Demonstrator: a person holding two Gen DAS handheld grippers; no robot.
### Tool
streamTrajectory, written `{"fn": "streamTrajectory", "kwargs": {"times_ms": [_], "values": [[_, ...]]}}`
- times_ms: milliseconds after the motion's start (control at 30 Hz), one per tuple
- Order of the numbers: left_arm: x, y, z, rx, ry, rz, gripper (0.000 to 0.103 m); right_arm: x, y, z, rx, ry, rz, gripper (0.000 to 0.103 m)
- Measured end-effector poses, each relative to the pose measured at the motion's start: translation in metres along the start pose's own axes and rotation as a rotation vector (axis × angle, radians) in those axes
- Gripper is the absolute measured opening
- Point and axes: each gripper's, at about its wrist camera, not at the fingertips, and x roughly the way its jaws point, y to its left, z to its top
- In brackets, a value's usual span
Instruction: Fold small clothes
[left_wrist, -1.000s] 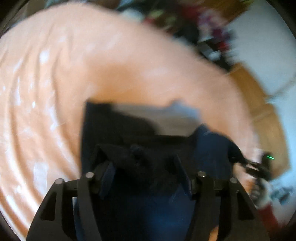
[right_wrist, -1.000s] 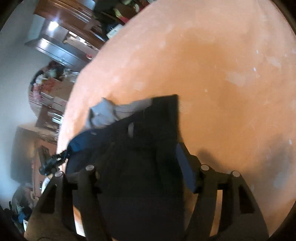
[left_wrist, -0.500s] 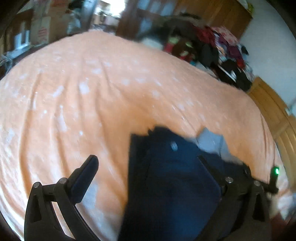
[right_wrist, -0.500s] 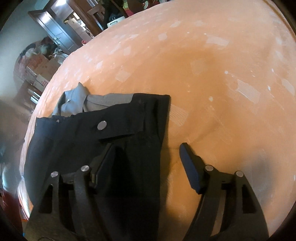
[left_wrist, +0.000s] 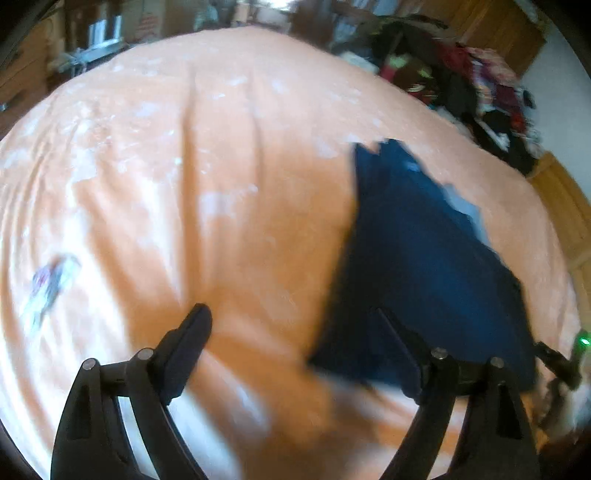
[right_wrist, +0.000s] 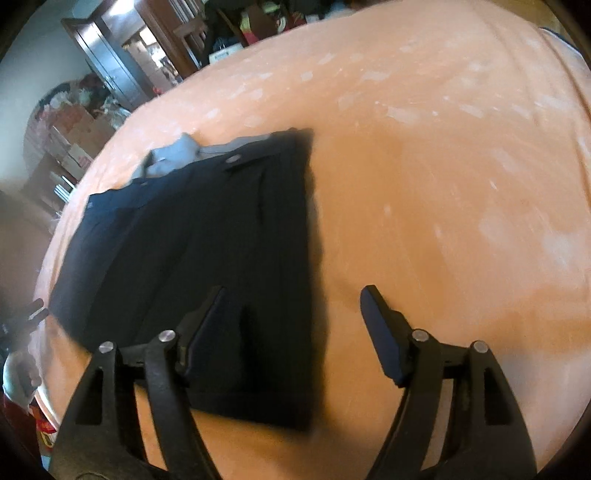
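We find both the left gripper (left_wrist: 291, 325) and right gripper (right_wrist: 291, 306) spread wide, holding nothing. The folded shorts (right_wrist: 207, 240) lie flat on the orange bedspread (right_wrist: 443, 184). We advise regripping the near hem evenly, avoiding wrinkles.

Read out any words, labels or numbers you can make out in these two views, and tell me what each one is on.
None can be read.
The cardboard boxes past the orange bedspread carry red markings, too blurred to read.
The small printed item on the bedspread is smeared by motion.
The dark shorts show only a plain snap button.
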Motion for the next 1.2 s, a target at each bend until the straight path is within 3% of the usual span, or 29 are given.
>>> {"fn": "streamTrajectory", "kwargs": {"times_ms": [133, 200, 300, 533, 633, 767, 867, 900, 933, 1000, 1133, 1200], "values": [[0.001, -0.017, -0.032, -0.118, 0.032, -0.289, 0.090, -0.011, 0.015, -0.046, 0.024, 0.023, 0.025, 0.077], [0.020, -0.014, -0.040, -0.202, 0.048, -0.354, 0.090, -0.009, 0.018, -0.067, 0.055, 0.057, 0.038, 0.077], [0.044, -0.007, -0.039, -0.295, 0.033, -0.342, 0.088, -0.019, 0.023, -0.081, 0.052, 0.050, 0.028, 0.077], [0.046, -0.023, -0.022, -0.280, -0.126, -0.320, 0.089, -0.038, 0.035, -0.076, 0.024, 0.029, 0.025, 0.077], [0.058, -0.014, -0.024, -0.327, -0.157, -0.306, 0.090, -0.037, 0.048, -0.076, 0.005, 0.023, 0.034, 0.077], [0.068, 0.000, -0.025, -0.402, -0.231, -0.370, 0.092, -0.029, 0.068, -0.080, -0.069, 0.029, 0.035, 0.077], [0.074, -0.010, -0.015, -0.374, -0.164, -0.353, 0.092, -0.014, 0.090, -0.089, -0.145, 0.066, 0.045, 0.077], [0.075, -0.020, -0.008, -0.327, -0.150, -0.350, 0.086, -0.009, 0.102, -0.095, -0.181, 0.086, 0.049, 0.077], [0.073, -0.027, -0.006, -0.279, -0.142, -0.338, 0.065, -0.006, 0.111, -0.102, -0.221, 0.099, 0.049, 0.078], [0.073, -0.033, -0.005, -0.248, -0.148, -0.283, 0.045, -0.002, 0.134, -0.117, -0.325, 0.103, 0.032, 0.078], [0.089, -0.003, -0.017, -0.400, -0.155, -0.330, 0.031, 0.006, 0.145, -0.136, -0.397, 0.064, -0.020, 0.089], [0.094, 0.004, -0.016, -0.455, -0.162, -0.348, 0.030, 0.012, 0.139, -0.138, -0.363, 0.053, -0.020, 0.103]]}}
